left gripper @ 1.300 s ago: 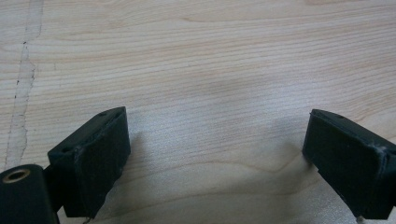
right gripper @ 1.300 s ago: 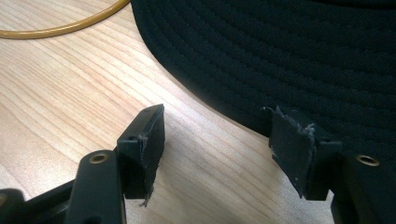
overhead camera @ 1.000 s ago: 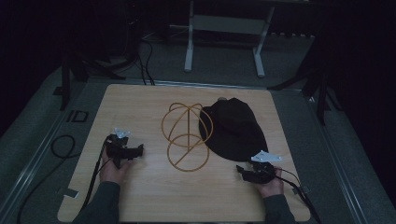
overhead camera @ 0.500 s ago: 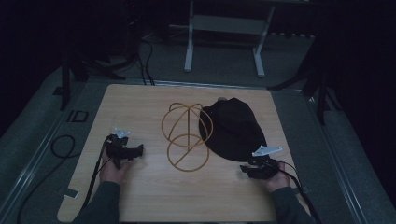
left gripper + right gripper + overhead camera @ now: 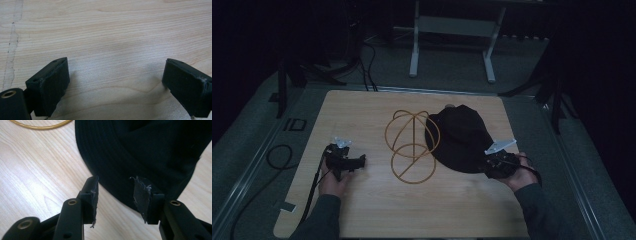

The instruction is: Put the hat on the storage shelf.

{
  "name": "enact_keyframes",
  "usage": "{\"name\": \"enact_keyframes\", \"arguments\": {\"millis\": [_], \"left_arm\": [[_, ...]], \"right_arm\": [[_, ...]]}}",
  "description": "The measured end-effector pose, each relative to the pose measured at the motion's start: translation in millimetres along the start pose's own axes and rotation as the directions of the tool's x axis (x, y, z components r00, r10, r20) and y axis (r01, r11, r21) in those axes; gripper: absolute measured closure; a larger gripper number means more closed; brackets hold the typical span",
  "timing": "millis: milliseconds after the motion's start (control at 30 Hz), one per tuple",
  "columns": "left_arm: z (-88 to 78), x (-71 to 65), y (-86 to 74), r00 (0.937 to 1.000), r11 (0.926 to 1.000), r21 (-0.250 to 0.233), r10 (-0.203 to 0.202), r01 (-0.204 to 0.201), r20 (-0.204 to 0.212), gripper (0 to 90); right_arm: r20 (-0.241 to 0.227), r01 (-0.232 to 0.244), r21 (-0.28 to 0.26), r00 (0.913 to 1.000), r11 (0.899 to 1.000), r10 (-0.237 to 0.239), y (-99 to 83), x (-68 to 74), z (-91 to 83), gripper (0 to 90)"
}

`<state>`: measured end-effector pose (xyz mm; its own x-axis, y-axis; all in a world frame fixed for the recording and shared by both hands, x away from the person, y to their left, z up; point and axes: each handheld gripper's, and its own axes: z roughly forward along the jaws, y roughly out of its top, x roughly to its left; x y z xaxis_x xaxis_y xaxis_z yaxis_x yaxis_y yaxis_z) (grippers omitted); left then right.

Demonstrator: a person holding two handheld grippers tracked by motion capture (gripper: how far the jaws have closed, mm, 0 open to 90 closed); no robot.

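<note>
A black brimmed hat [image 5: 459,137] lies on the right half of the wooden table [image 5: 362,110]. Beside it on the left lies a golden wire frame of looped rings [image 5: 412,145]. My right gripper [image 5: 490,167] hovers at the hat's near brim. In the right gripper view its jaws [image 5: 116,182] have just been closing and now stand partly apart over the brim edge [image 5: 150,150], with the pads not pressing on it. A curve of the wire frame [image 5: 40,126] shows at the top left there. My left gripper [image 5: 358,161] rests low at the table's left, its jaws wide apart [image 5: 115,67] over bare wood.
A grey metal stand [image 5: 452,30] is on the floor behind the table. Black cables [image 5: 277,157] trail on the floor at the left, and dark tripod legs [image 5: 554,100] stand off the right rear corner. The table's near edge runs just in front of both forearms.
My right gripper has lifted off the table and edged toward the hat's brim, its jaws narrower than before. The left gripper, the hat and the wire frame have stayed put.
</note>
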<state>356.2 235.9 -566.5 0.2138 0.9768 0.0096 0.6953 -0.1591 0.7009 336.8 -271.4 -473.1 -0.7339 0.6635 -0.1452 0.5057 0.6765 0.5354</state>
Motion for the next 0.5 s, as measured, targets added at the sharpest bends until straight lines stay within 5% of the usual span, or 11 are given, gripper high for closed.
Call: {"name": "enact_keyframes", "arguments": {"millis": [233,500], "left_arm": [[0.0,0.0,0.0,1.0000,1.0000,0.000,0.000,0.000,0.000,7.7],[0.0,0.0,0.0,1.0000,1.0000,0.000,0.000,0.000,0.000,7.7]], "right_arm": [[0.010,0.030,0.020,0.9995,0.999,-0.030,14.3,-8.8,-3.9,56.3],[0.041,0.009,0.020,0.9991,1.000,-0.010,28.6,-24.7,-14.4,51.5]]}}
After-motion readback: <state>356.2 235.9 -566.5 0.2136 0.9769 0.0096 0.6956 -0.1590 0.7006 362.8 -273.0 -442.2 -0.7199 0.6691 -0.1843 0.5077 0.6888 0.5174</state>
